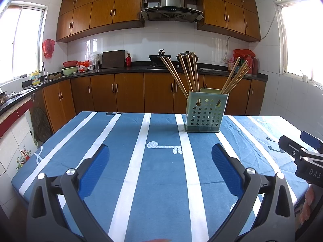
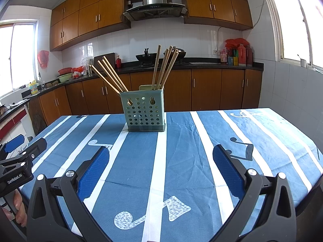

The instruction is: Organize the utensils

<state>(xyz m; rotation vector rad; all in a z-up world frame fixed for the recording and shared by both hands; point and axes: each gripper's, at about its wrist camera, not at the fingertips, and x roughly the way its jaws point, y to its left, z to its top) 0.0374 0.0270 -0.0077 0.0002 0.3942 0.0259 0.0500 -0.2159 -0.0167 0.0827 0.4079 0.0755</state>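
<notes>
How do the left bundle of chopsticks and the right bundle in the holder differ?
From the right wrist view, the left bundle leans strongly leftward, while the right bundle stands nearly upright. The left bundle's tips sit lower; the right bundle's reach higher. Both are plain wooden sticks in the same green holder.

- I count one perforated utensil holder point(image 2: 144, 114) standing on the tabletop point(image 2: 191, 151), and it is the only thing on the striped cloth.
- In it I make out nine wooden chopsticks point(image 2: 161, 68): four leaning to one side, five to the other. The sticks overlap, so I may be one off.
- One flat pale-green utensil point(image 2: 145, 87) pokes up behind them.
- Two hand-held grippers are in view: my left hand-held gripper point(image 1: 160, 166) and my right hand-held gripper point(image 2: 161, 168), each with two blue pads spread wide and nothing between them.
- On the far counter I see two dark woks point(image 2: 146, 57) and one red bottle point(image 2: 118, 62).
</notes>
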